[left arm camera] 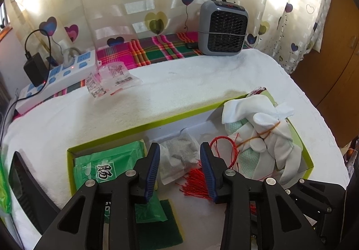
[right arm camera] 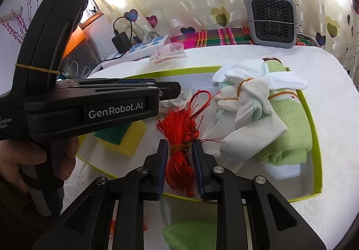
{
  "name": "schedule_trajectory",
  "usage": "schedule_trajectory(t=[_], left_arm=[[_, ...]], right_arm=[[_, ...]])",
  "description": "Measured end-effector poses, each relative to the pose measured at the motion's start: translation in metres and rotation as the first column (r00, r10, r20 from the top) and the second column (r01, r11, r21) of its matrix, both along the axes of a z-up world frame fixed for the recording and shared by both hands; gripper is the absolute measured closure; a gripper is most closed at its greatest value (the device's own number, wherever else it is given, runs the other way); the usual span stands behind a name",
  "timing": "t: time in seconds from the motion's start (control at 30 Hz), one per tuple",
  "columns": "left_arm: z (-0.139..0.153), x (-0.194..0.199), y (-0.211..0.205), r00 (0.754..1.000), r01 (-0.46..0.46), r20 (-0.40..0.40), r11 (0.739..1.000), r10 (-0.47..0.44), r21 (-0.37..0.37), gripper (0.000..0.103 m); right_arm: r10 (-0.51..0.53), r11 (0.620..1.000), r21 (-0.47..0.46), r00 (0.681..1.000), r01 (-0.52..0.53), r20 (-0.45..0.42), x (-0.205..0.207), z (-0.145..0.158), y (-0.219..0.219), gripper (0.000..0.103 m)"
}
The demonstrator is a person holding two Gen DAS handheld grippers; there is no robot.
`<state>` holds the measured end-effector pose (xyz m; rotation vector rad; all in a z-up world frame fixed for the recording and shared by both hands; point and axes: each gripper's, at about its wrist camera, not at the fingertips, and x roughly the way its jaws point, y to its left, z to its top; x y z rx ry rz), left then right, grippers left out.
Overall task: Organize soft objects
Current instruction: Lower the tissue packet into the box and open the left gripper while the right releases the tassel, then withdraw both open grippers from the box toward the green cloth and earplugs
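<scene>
Red cord bundle [right arm camera: 179, 160] already lies in the green-rimmed box [right arm camera: 314, 133] beside bundled gloves [right arm camera: 244, 101], sponge [right arm camera: 121, 135] and tea bag [left arm camera: 177, 158]; both grippers' [left arm camera: 180, 169] [right arm camera: 179, 164] fingers part-open, gripping nothing.

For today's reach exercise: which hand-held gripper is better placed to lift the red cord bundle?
Right. The right hand-held gripper already straddles the red cord bundle, pads just off it; the left hand-held gripper sits over a teabag.

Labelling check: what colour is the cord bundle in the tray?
Red cord bundle, clearest in the right wrist view.
</scene>
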<state>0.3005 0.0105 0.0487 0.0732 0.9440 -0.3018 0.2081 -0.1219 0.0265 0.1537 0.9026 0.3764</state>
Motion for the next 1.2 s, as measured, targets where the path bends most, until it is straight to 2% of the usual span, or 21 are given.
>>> schedule_trajectory(t=[0.1, 0.53, 0.7, 0.93, 1.2], left_arm=[[0.001, -0.001, 0.001, 1.0, -0.001, 0.001, 1.0, 0.001, 0.0, 0.066], [0.009, -0.017, 0.001, 1.0, 0.001, 0.017, 1.0, -0.001, -0.002, 0.065], [0.012, -0.026, -0.001, 1.0, -0.002, 0.03, 1.0, 0.001, 0.025, 0.064], [0.015, -0.039, 0.001, 0.999, -0.014, 0.036, 1.0, 0.013, 0.023, 0.064], [0.023, -0.064, 0.005, 0.997, -0.034, 0.074, 0.999, 0.033, 0.015, 0.063]], right_arm=[[-0.001, 1.0, -0.006, 1.0, 0.001, 0.008, -0.002, 0.0, 0.0, 0.072], [-0.012, 1.0, -0.016, 0.999, 0.013, 0.041, -0.01, 0.006, -0.001, 0.07], [-0.011, 1.0, -0.019, 0.998, 0.012, 0.055, -0.014, 0.009, 0.0, 0.069], [-0.018, 0.999, -0.034, 0.996, 0.021, 0.082, -0.024, 0.014, 0.0, 0.057], [-0.033, 0.998, -0.057, 0.994, 0.038, 0.101, -0.039, 0.018, -0.004, 0.05]])
